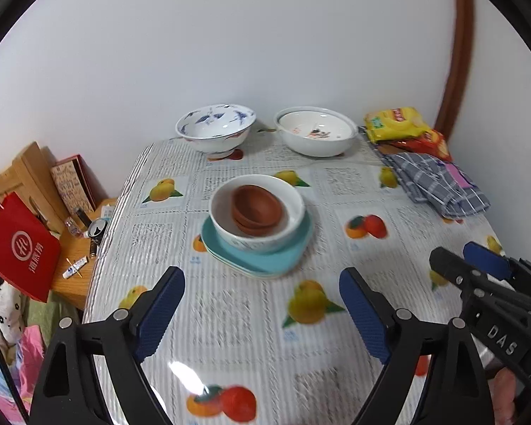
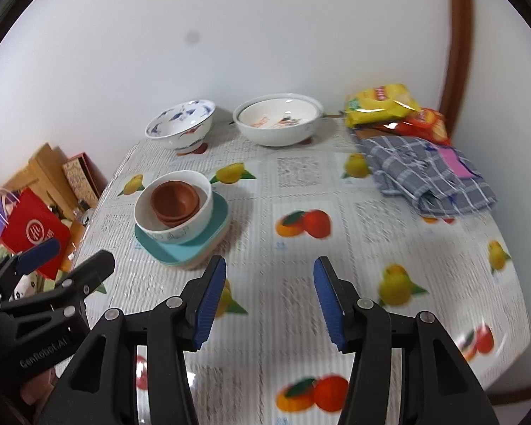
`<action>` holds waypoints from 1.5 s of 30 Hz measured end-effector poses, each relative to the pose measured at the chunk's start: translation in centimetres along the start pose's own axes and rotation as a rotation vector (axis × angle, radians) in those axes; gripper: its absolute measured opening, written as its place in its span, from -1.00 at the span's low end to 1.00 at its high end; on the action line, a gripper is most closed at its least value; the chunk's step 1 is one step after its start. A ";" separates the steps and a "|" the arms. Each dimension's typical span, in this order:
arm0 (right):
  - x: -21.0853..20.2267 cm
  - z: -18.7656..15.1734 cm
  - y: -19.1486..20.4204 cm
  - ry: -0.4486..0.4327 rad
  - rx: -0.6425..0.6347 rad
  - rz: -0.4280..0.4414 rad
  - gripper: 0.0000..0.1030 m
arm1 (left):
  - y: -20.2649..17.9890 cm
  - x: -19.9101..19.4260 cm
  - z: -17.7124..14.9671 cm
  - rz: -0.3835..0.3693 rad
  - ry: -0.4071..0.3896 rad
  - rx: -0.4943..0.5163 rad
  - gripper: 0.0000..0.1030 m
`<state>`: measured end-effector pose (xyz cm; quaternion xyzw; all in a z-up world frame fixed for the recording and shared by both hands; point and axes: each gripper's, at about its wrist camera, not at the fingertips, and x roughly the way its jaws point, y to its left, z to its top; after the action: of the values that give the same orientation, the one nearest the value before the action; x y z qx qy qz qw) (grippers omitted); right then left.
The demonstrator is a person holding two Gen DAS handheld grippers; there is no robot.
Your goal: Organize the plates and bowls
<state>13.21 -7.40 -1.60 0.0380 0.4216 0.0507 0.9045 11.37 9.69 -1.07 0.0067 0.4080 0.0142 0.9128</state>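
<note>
A white bowl (image 1: 293,209) holding stacked brown bowls (image 1: 256,209) stands on a stack of teal plates (image 1: 262,258) mid-table; the same white bowl (image 2: 194,219) shows in the right wrist view. At the back stand a blue-patterned bowl (image 1: 216,127) and a wide white bowl (image 1: 315,134). My left gripper (image 1: 262,304) hangs above the tablecloth in front of the stack, open and empty. My right gripper (image 2: 270,299) hovers to the right of the stack, open with nothing between its fingers. Each gripper shows in the other's view, the right gripper (image 1: 478,265) and the left gripper (image 2: 67,258).
Yellow and red snack bags (image 1: 403,129) and a folded grey checked cloth (image 1: 439,184) lie at the back right. Left of the table, a lower wooden stand (image 1: 74,276) carries small items, with a red paper bag (image 1: 21,248) beside it. A white wall stands behind.
</note>
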 end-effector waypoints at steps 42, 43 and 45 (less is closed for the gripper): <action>-11.8 -8.9 -4.0 -0.135 0.040 -0.101 0.75 | -3.7 -8.7 -6.7 0.025 -0.102 -0.036 0.91; -11.9 -8.9 -4.0 -0.137 0.040 -0.102 0.75 | -3.6 -8.7 -6.7 0.024 -0.102 -0.037 0.91; -11.9 -9.0 -4.0 -0.138 0.039 -0.101 0.75 | -3.6 -8.8 -6.7 0.024 -0.102 -0.040 0.91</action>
<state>-1.06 -12.60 1.25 0.0379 0.3604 -0.0061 0.9320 0.58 5.83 0.93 -0.0057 0.3607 0.0329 0.9321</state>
